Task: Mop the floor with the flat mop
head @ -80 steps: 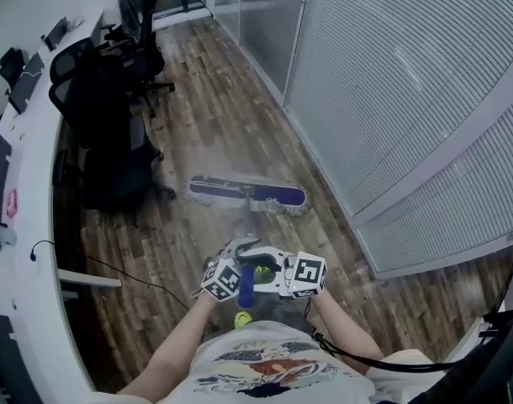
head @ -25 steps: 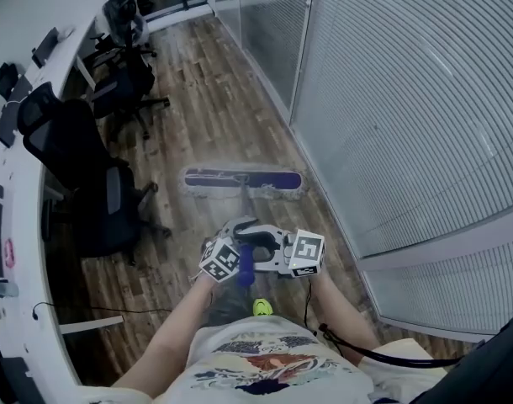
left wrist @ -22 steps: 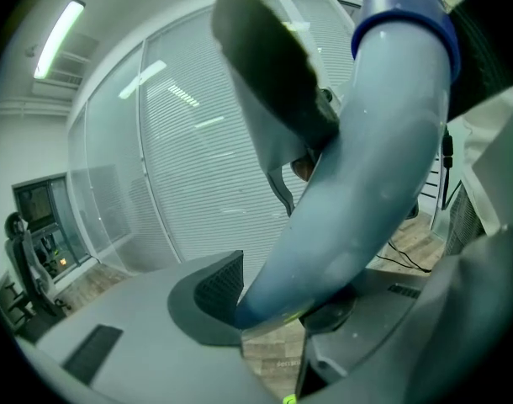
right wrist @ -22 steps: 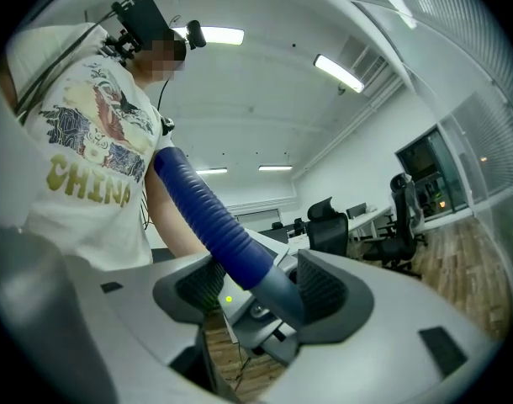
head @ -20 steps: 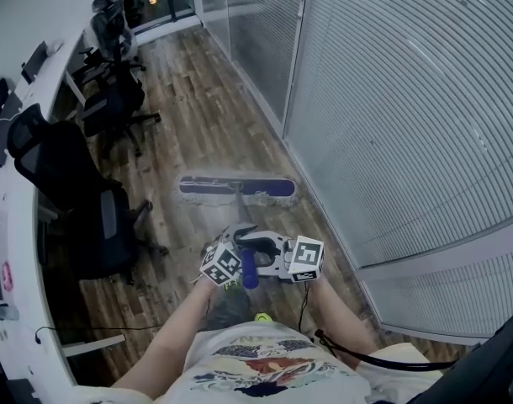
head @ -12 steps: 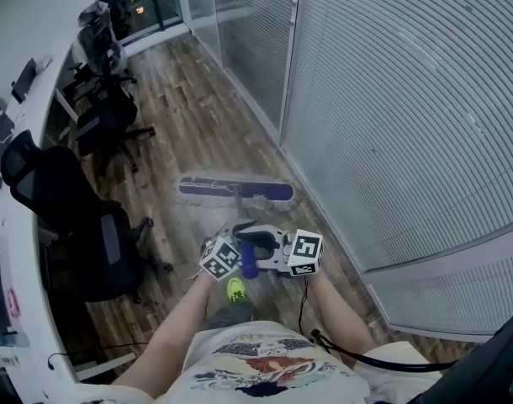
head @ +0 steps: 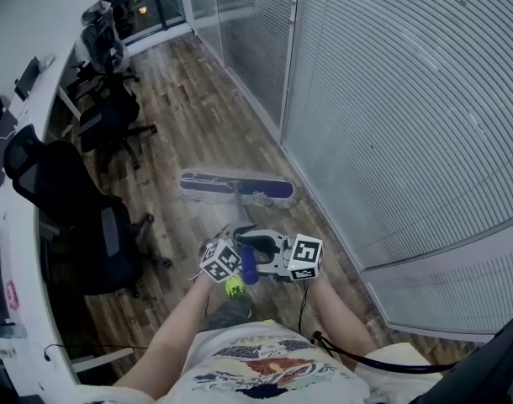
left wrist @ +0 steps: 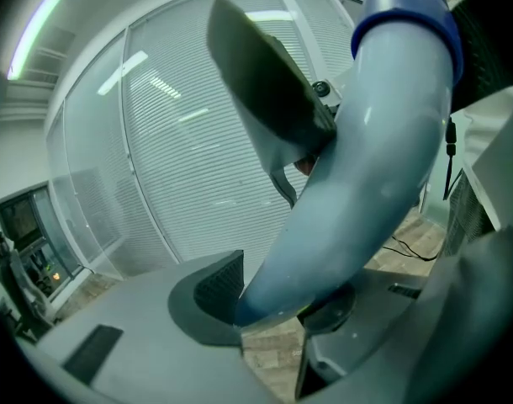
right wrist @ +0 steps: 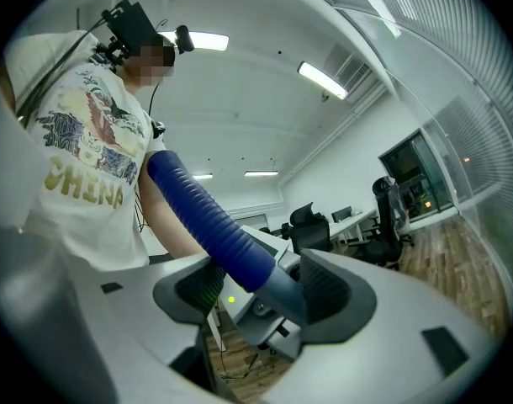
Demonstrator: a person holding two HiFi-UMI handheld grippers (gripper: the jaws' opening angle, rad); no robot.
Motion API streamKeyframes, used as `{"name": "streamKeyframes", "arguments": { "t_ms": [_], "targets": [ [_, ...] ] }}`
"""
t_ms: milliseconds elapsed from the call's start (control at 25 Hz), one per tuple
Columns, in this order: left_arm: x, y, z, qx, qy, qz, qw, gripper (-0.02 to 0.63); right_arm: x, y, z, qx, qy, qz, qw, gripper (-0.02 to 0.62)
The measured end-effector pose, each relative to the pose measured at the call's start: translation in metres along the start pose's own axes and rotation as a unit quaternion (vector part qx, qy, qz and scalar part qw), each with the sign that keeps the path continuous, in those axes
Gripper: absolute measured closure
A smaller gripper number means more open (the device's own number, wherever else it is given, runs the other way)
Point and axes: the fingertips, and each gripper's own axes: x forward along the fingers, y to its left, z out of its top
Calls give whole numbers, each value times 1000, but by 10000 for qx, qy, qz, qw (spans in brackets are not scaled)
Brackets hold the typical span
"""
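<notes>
The flat mop's purple and white head (head: 235, 187) lies flat on the wooden floor (head: 198, 116), crosswise in front of me. Its handle (head: 240, 217) rises from the head to my two grippers, held close together at waist height. My left gripper (head: 236, 257) is shut on the grey part of the handle (left wrist: 357, 175), which crosses between its pads (left wrist: 216, 286). My right gripper (head: 269, 255) is shut on the blue ribbed grip (right wrist: 210, 217) at the handle's upper end, with a dark pad (right wrist: 328, 286) on either side. In the gripper views the left gripper (left wrist: 277, 297) and right gripper (right wrist: 261, 289) both show the handle filling the jaws.
Black office chairs (head: 67, 204) (head: 105, 120) stand along a curved white desk (head: 13, 225) on the left. A glass wall with blinds (head: 391, 124) runs close on the right. A dark door (head: 143, 2) closes the far end. A black cable (head: 357, 358) trails by my right arm.
The mop and I have advanced along the aisle toward the far door; the chairs have slid back and left in view. Both grippers keep their hold on the handle.
</notes>
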Motion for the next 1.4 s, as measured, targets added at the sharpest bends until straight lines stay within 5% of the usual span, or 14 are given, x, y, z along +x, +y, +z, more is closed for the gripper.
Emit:
{"name": "streamKeyframes", "arguments": {
  "t_ms": [640,1400],
  "targets": [
    [-60,-187,30,-365,-60,210,9991,489,-38,195,-34,43,-54,352,9994,341],
    [-182,-289,-7,-450,-297,55,9985,489,47,332,-71,124,168,200,9996,341]
  ]
}}
